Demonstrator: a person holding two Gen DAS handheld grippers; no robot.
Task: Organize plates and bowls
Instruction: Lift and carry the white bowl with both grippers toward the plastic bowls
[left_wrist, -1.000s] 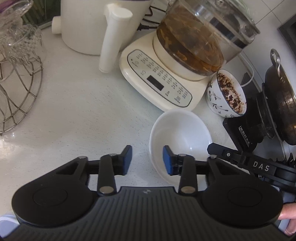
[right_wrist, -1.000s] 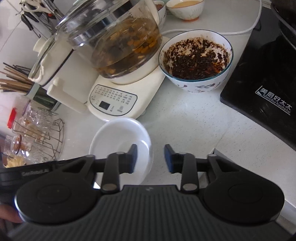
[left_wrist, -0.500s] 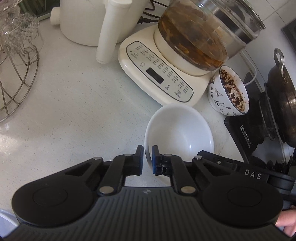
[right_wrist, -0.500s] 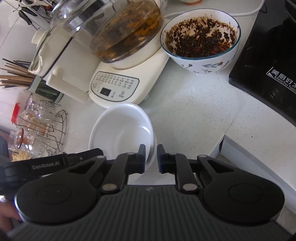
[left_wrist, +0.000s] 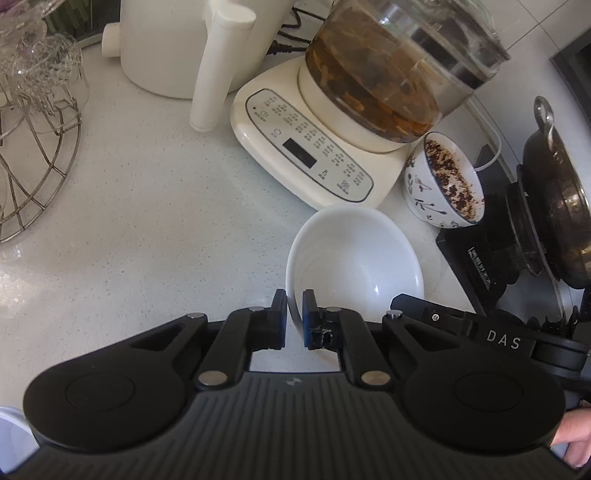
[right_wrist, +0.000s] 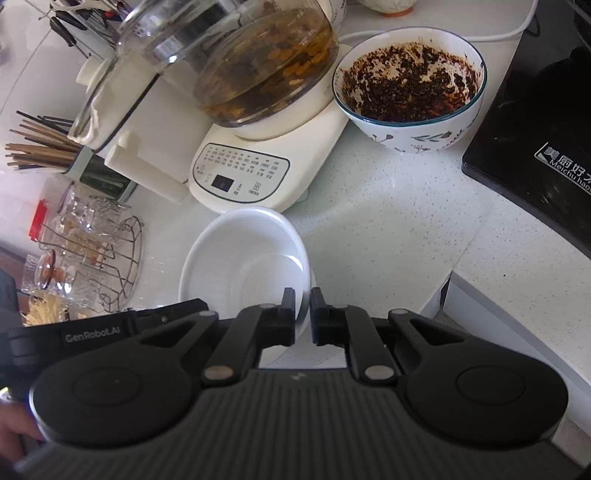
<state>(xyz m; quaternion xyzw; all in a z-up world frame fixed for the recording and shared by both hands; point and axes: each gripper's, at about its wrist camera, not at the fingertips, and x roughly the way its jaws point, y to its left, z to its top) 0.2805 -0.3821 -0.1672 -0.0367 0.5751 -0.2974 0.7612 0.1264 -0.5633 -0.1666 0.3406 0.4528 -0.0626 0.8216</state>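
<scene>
An empty white bowl (left_wrist: 354, 258) (right_wrist: 243, 254) sits on the speckled white counter (left_wrist: 147, 221), just in front of the cream kettle base. My left gripper (left_wrist: 294, 297) is shut on the bowl's left rim, which runs between its blue pads. On the opposite, right rim my right gripper (right_wrist: 303, 295) is shut as well, the rim pinched between its fingers. Each gripper's body shows at the edge of the other's view. A patterned bowl (left_wrist: 443, 184) (right_wrist: 410, 88) smeared with dark chili flakes stands behind, to the right.
A glass health kettle on its cream base (left_wrist: 325, 147) (right_wrist: 258, 155) stands close behind the white bowl. A wire rack with glasses (left_wrist: 33, 166) is at left, a black induction cooker (right_wrist: 535, 140) with a wok (left_wrist: 561, 206) at right. The counter's edge (right_wrist: 480, 291) drops off near right.
Both grippers closed from open onto opposite rims of the white bowl. The bowl stayed in its place on the counter.
</scene>
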